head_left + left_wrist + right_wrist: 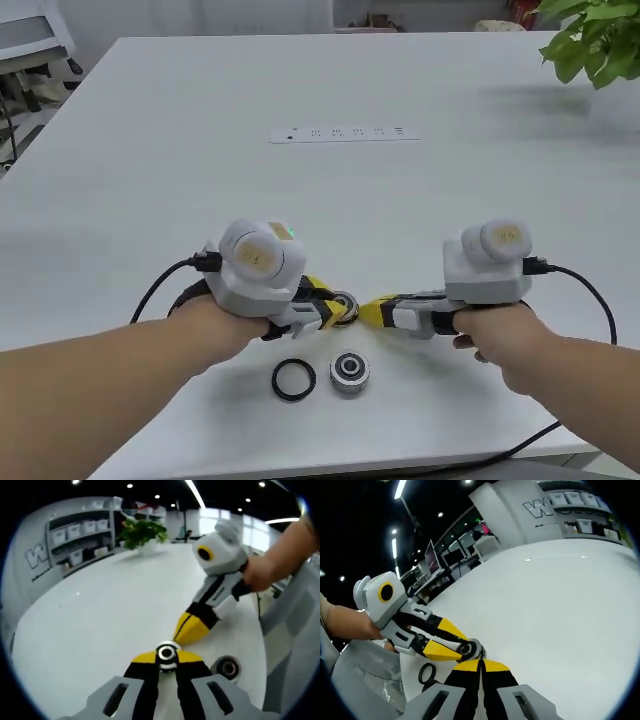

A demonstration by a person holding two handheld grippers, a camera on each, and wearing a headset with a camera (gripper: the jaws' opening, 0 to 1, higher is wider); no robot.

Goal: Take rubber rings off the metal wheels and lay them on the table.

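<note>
Head view, bottom of the frame: a loose black rubber ring (293, 380) lies flat on the white worktop (200, 180). A second wheel (350, 371) sits just to its right, not touching it.

Just above them the left hand-held gripper (334, 309) has its yellow-tipped jaws closed on a metal wheel (346, 304). The right hand-held gripper (371, 313) points at that wheel from the right of the frame. Its jaws are drawn together into one wedge, and the tip is right at the wheel's rim (whether it pinches any rubber there I cannot tell).

In the left gripper view the metal wheel is clamped at lower centre with its hub facing the camera, and the second wheel lies at lower right. In the right gripper view that gripper's own jaws meet with no gap, and the held wheel is just up and left of their tip.

Farther up the worktop a white power strip (345, 134) lies at upper middle. A leafy plant (595, 40) fills the upper right corner.
</note>
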